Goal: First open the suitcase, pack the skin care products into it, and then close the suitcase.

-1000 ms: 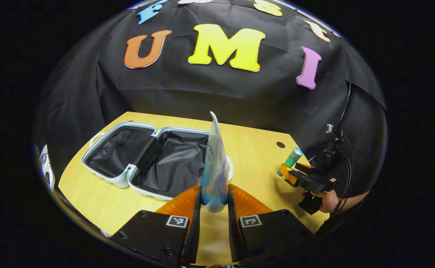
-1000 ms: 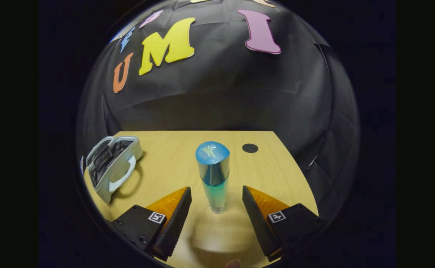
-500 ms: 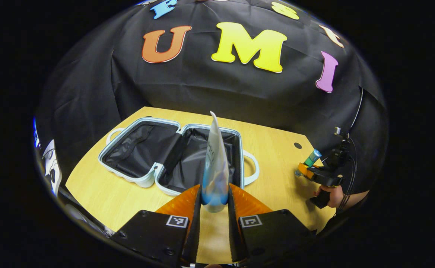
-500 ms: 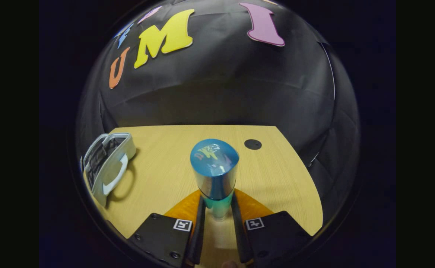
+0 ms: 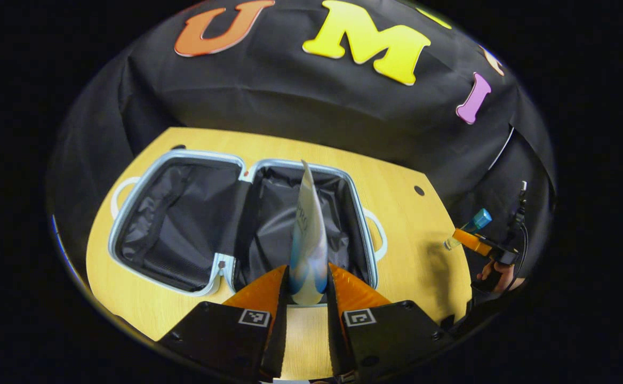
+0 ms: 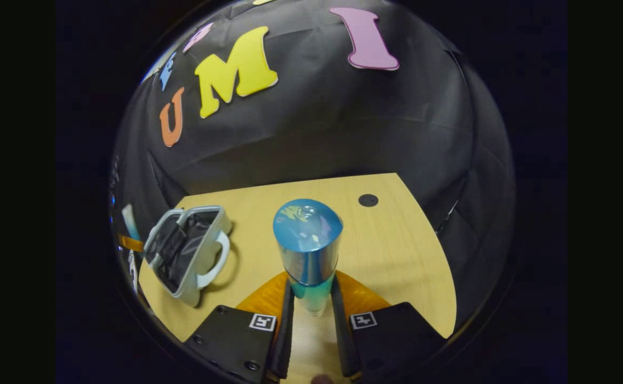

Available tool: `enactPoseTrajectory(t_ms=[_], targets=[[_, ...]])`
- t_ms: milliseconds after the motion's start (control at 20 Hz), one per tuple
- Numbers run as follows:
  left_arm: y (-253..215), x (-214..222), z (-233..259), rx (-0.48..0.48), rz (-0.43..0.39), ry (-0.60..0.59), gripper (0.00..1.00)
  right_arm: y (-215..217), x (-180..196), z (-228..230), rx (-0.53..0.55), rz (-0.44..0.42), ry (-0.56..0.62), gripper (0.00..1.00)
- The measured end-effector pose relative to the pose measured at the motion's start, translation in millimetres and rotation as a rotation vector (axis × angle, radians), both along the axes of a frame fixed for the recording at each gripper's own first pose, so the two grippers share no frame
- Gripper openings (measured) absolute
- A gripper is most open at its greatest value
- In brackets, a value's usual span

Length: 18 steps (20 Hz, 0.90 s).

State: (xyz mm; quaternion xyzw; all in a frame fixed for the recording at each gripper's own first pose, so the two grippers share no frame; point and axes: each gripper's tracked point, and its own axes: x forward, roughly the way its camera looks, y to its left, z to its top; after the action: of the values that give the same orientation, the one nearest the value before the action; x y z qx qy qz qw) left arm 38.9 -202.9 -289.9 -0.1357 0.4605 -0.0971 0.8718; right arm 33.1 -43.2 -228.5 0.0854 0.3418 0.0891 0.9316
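Jaws clenched: left gripper [image 5: 306, 290] grasps tube [image 5: 308, 234] over open suitcase [image 5: 183, 224], right gripper [image 6: 311, 309] grasps bottle [image 6: 307, 250]. Risk: tall bottle slipping, tilting.

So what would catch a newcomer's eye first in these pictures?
Probably the open suitcase, lying flat on the wooden table with its dark lining exposed. Next, the tall white and blue tube clamped upright in the left gripper, right in front of it. Off to the side, the right gripper holds a blue-capped bottle.
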Motion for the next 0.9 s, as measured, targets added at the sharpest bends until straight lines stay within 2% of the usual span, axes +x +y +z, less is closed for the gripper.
enactPoseTrajectory(t_ms=[250,450,600,900], targets=[[11,3,-59,-0.017,-0.126,0.392,0.36,14,-39,50,0.065,-0.004,-0.015,0.34],[5,-3,-79,0.000,-0.217,0.591,0.36,15,-65,67,0.114,-0.052,-0.002,0.33],[1,4,-89,0.041,-0.245,0.647,0.36,10,-76,76,0.080,-0.056,-0.022,0.33],[-5,18,-97,0.029,-0.221,0.697,0.37,5,-90,81,0.091,-0.083,-0.018,0.33]])
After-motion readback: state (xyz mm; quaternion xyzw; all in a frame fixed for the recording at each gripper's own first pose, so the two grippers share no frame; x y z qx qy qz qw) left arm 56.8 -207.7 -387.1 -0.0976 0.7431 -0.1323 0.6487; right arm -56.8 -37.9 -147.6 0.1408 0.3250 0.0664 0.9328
